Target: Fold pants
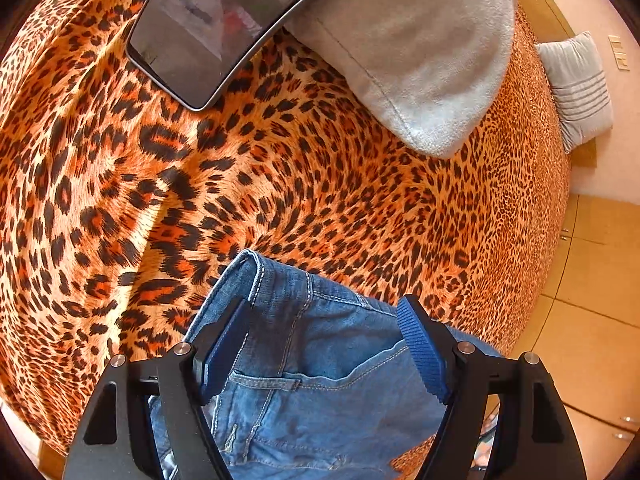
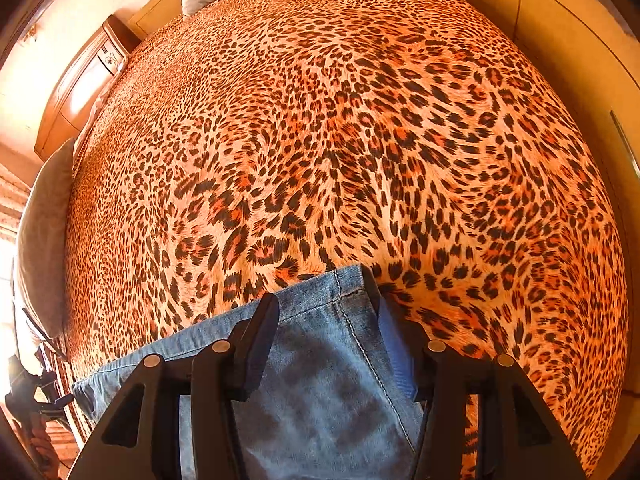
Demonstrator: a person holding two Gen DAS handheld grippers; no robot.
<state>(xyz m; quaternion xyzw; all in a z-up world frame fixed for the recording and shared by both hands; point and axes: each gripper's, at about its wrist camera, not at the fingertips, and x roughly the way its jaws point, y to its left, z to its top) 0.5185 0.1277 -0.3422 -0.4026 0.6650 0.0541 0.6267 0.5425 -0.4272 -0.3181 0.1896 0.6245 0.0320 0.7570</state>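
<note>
One pair of blue denim pants (image 1: 320, 360) lies on a bed under a leopard-print cover (image 1: 280, 184).

Left wrist view, near to far. The left gripper (image 1: 324, 344) hangs above the waist end of the pants, its jaws spread wide; the blue ribbed pads (image 1: 424, 352) stand apart on either side of the cloth and press on nothing. Below it show a belt loop, a pocket opening with pale stitching and the turned-over waistband corner. The waistband edge points away from the camera toward the middle of the bed. Beyond the pants, the bare cover; then one dark tablet (image 1: 224, 28) lying flat, its far corner tucked under one grey fleece cloth (image 1: 412, 56). At the far right edge one grey pillow (image 1: 576, 88) leans by the wall, with tiled floor beside the bed.

Right wrist view, near to far. The right gripper (image 2: 326, 332) stands over a leg hem of the same pants, jaws partly open; the left finger (image 2: 260, 336) rests above the denim, and the right pad sits at the hem's side seam, whether touching cannot be told. Nothing is lifted. The hem edge faces the middle of the bed; the leg's length runs back under the gripper toward the near edge. Beyond: the open cover, two pillows (image 2: 44, 240), and a wooden headboard (image 2: 80, 92). Tablet and fleece appear in the left view only.
</note>
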